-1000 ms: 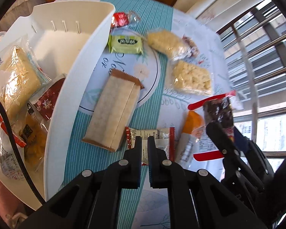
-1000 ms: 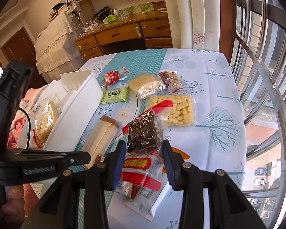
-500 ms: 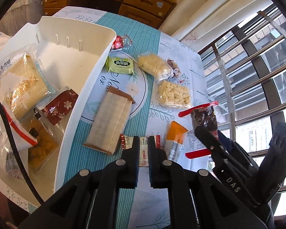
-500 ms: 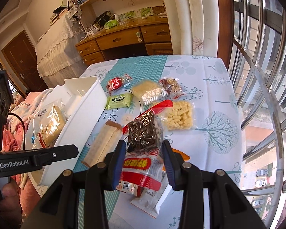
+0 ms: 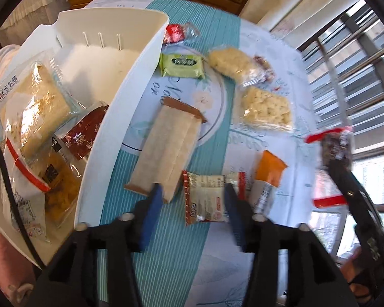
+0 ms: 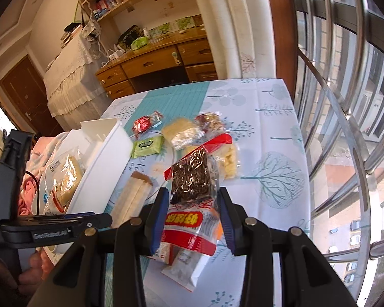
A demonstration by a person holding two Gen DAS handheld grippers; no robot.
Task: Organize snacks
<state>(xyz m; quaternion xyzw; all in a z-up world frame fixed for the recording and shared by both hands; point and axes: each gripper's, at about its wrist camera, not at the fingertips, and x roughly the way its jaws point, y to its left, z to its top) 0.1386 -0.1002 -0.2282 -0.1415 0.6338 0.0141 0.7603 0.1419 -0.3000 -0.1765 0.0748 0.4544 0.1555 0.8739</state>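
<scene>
Snacks on a tree-print tablecloth point(image 6: 274, 117): the right gripper point(image 6: 192, 204) clamps a dark-filled packet point(image 6: 192, 179) aloft, while the left gripper point(image 5: 192, 199), jaws just opened, brackets a small cream wrapper point(image 5: 207, 197) beside the white basket point(image 5: 110, 133).

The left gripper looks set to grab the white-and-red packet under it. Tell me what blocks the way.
Nothing visible does. The left gripper has just been opening, and the white-and-red packet lies flat between its fingers, uncovered; the tan packet lies beside it.

My left gripper point(image 5: 192, 204) and right gripper point(image 6: 192, 215) are black plastic with blue pads, silver screws, "GenRobot.AI" lettering on one.
</scene>
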